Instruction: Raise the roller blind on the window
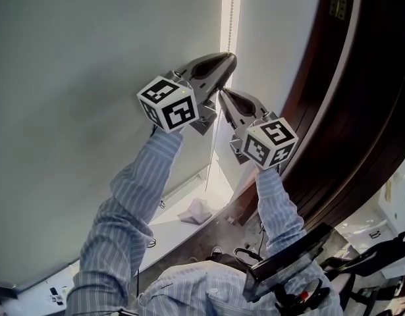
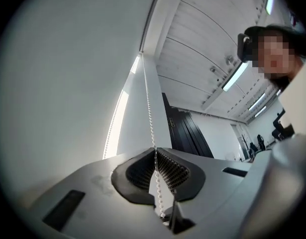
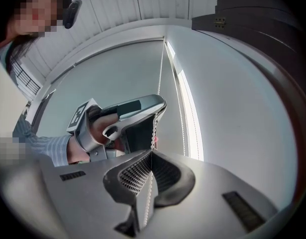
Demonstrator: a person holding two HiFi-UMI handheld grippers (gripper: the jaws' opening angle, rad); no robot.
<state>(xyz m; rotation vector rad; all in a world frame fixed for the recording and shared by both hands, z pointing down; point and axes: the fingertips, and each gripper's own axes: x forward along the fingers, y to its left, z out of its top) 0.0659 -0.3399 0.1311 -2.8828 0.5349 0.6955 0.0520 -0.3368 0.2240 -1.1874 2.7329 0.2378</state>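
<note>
Roller blind (image 1: 90,58) fills the left of the head view, a flat grey sheet drawn down over the window, its bottom edge close above the window sill (image 1: 182,226). Bright daylight shows only in a narrow strip along its right edge. Dark wooden panel (image 1: 347,78) curves down the right side, with a pale strip of wall between it and the blind.

My two striped sleeves reach up from below, the left sleeve (image 1: 133,196) beside the blind and the right sleeve (image 1: 278,206) nearer the wood.

Left tongs (image 1: 230,59) are the higher pair, tips pointed at the bright strip. They are clenched on the bead chain (image 1: 232,5): in the left gripper view the ribbed pads meet at their tips with the chain running straight between them and on up along the blind's edge.

Right tongs (image 1: 222,92) sit just below the left pair, nearly touching. They too are clamped on the same chain (the right gripper view shows the beads passing through the closed pads and up to the left pair above).

Crumpled pale cloth (image 1: 197,211) lies on the sill, well below both tongs.
</note>
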